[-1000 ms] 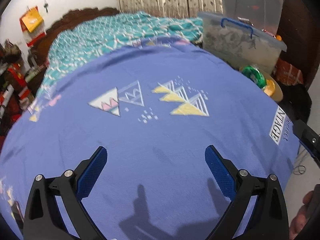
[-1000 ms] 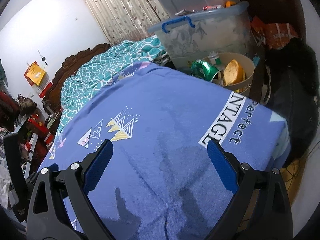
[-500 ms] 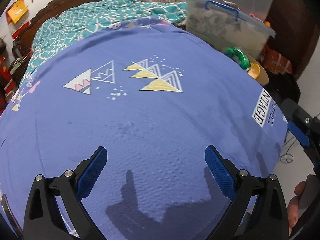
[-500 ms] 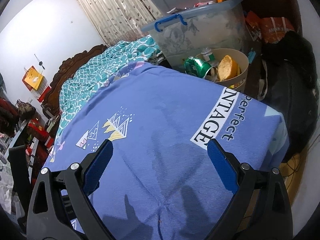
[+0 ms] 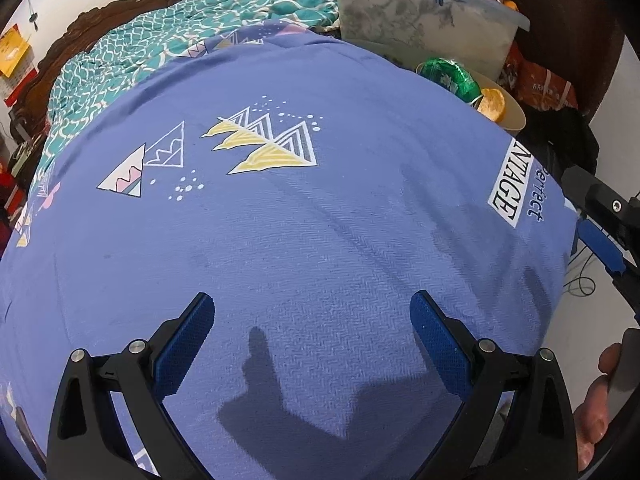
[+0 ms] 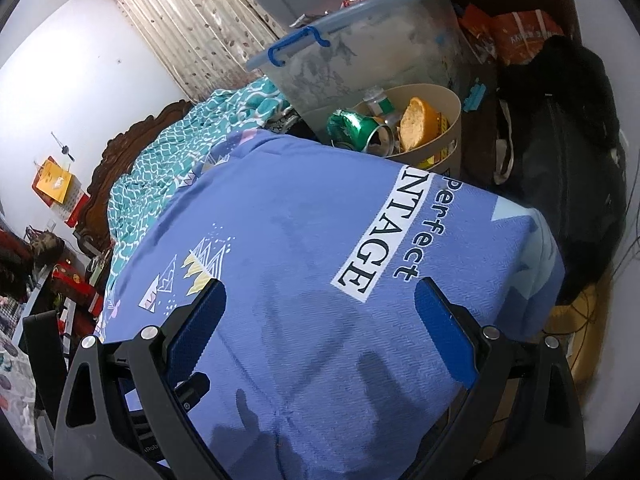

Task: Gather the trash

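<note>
Left wrist view shows the left gripper [image 5: 312, 344] spread wide and empty above a bare blue bedsheet [image 5: 320, 240], the right gripper [image 6: 320, 332] likewise released, while trash [image 6: 360, 130] already fills the far-right bin [image 6: 452, 128], so collecting looks largely done

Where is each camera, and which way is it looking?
Left wrist: on the left gripper, over the purple bedspread, facing the headboard; open jaws, fingers and the right gripper's tip at right.
Right wrist: on the right gripper, facing the tan bin; open jaws only.
Shared: bedspread, green can, bin, clear tub.
</note>
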`<state>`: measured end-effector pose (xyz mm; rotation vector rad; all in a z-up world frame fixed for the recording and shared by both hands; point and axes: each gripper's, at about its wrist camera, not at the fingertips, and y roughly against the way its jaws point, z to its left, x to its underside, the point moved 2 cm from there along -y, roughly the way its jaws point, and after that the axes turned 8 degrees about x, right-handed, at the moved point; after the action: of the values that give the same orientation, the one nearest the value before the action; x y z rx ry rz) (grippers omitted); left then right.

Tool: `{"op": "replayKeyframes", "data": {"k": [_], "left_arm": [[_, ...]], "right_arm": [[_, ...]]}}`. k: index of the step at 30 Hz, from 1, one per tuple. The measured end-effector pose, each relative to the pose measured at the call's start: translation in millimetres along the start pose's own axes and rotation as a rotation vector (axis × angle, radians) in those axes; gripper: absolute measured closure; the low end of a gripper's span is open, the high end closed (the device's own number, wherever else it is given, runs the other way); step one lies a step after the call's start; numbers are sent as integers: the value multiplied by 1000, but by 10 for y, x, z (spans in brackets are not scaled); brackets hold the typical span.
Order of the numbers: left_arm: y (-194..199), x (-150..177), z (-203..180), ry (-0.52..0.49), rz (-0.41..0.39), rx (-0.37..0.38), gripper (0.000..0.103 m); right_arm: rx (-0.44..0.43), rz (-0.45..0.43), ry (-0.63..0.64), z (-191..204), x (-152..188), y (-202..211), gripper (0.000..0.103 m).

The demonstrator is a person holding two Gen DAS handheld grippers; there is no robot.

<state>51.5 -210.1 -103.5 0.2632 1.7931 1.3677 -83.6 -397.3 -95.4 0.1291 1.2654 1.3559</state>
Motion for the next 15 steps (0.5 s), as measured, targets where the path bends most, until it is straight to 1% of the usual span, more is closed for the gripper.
{"op": "replayKeyframes", "data": {"k": [9, 11, 15], "left_arm": [[-25, -24, 28, 5, 2, -41, 9], [-27, -14, 44, 12, 10, -36, 9], [-56, 32, 33, 14, 47, 10, 9]], "right_arm": [[-7, 24, -18, -41, -11, -110, 9], [-9, 32, -13, -15, -6, -134, 9], [-7, 35, -5, 15, 2, -150, 9]]}}
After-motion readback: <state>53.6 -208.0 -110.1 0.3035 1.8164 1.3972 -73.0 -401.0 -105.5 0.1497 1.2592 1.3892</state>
